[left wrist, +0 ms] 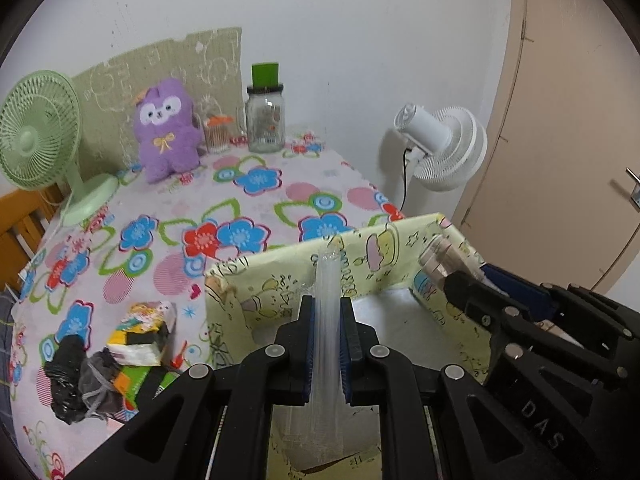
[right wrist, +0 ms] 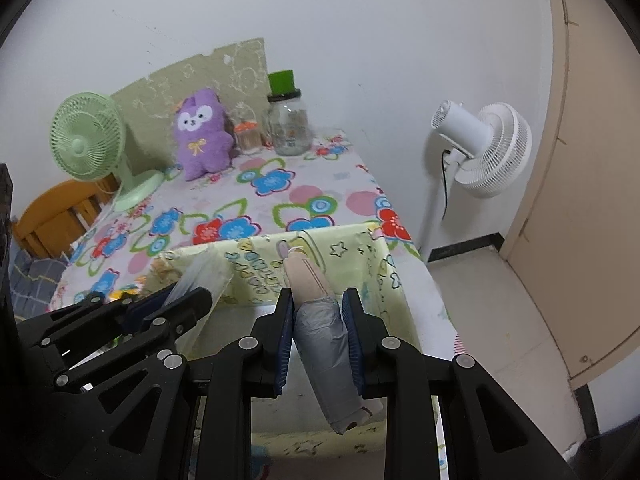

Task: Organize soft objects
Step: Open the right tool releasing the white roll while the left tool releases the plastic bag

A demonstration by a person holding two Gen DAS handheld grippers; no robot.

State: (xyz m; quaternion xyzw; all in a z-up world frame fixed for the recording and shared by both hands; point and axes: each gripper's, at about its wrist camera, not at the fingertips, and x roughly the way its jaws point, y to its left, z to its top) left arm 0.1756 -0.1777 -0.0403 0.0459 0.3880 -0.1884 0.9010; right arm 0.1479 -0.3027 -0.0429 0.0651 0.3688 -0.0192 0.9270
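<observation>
My left gripper (left wrist: pixel 326 320) is shut on a clear plastic roll (left wrist: pixel 328 292), held over the open yellow cartoon-print box (left wrist: pixel 280 268). My right gripper (right wrist: pixel 318 312) is shut on a rolled grey and beige soft bundle (right wrist: pixel 320 320), also over the box (right wrist: pixel 352 256). Each gripper shows at the edge of the other's view, the right one (left wrist: pixel 520 320) and the left one (right wrist: pixel 120 320). On the table left of the box lie a black roll (left wrist: pixel 66 376), a grey bundle (left wrist: pixel 100 384) and a tissue pack (left wrist: pixel 140 332).
The flowered tablecloth (left wrist: pixel 248 188) covers the table. At the back stand a green fan (left wrist: pixel 36 136), a purple plush toy (left wrist: pixel 166 128), a small jar (left wrist: pixel 216 132) and a glass jar with a green lid (left wrist: pixel 265 116). A white fan (left wrist: pixel 444 148) and a door (left wrist: pixel 568 120) are right.
</observation>
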